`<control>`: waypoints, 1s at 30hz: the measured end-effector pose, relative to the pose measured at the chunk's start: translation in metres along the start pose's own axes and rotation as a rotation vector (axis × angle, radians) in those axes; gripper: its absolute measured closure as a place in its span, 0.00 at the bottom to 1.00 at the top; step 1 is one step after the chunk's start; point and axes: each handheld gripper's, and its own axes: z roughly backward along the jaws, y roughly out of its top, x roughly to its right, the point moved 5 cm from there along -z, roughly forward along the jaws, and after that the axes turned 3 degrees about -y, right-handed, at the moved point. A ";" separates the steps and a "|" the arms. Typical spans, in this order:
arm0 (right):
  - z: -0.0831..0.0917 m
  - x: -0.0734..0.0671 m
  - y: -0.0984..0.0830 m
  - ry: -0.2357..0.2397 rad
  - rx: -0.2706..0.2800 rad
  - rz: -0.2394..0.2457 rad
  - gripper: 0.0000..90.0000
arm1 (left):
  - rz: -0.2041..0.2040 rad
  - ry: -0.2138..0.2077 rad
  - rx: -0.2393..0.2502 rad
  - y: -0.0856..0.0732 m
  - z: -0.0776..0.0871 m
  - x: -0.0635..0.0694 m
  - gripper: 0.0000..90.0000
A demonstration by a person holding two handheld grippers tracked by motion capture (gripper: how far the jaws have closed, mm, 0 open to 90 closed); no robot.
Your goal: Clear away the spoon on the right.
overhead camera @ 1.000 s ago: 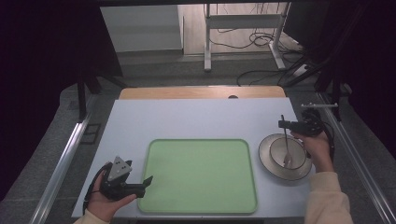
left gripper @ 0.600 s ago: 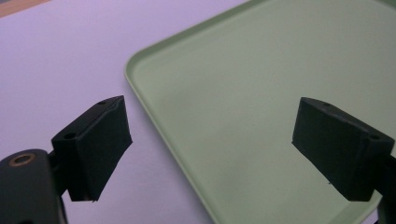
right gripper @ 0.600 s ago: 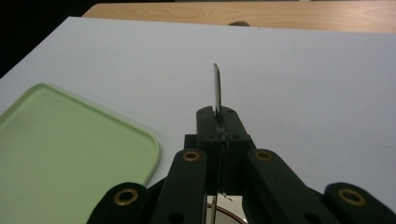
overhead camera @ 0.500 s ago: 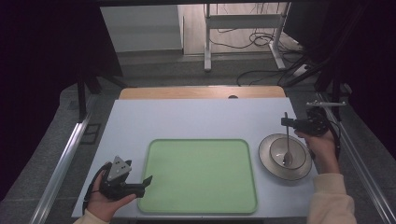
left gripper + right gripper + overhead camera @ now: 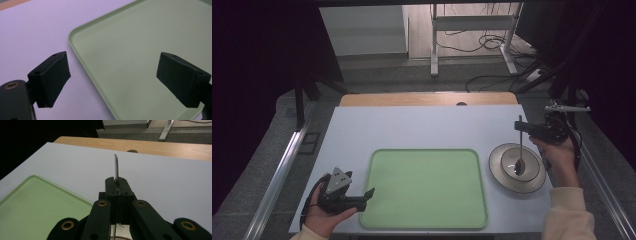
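right tongs [image 5: 520,125] risen, clamped on spoon [image 5: 520,156] over plate [image 5: 499,172] | left tongs [image 5: 371,192] unmoved, apart by tray [image 5: 427,187]

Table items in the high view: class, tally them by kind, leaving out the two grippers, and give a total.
Green tray: 1
Round grey plate: 1
Metal spoon, held upright over the plate by the right gripper: 1
Total: 3

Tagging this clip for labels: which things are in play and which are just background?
In play:
- right gripper, shut on the spoon
- metal plate under the spoon's bowl
- green tray
- left gripper, open at the tray's edge

Background:
- wooden table behind
- floor cables
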 end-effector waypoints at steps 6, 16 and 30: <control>0.006 -0.008 0.006 0.012 0.021 0.009 0.98 | 0.000 -0.001 -0.001 0.000 0.000 0.000 0.12; 0.009 -0.021 0.013 0.036 0.030 0.029 0.98 | 0.001 0.000 0.002 0.000 0.000 -0.001 0.12; 0.017 -0.043 0.012 0.024 0.022 0.079 0.98 | 0.001 0.004 0.003 0.000 0.002 -0.001 0.12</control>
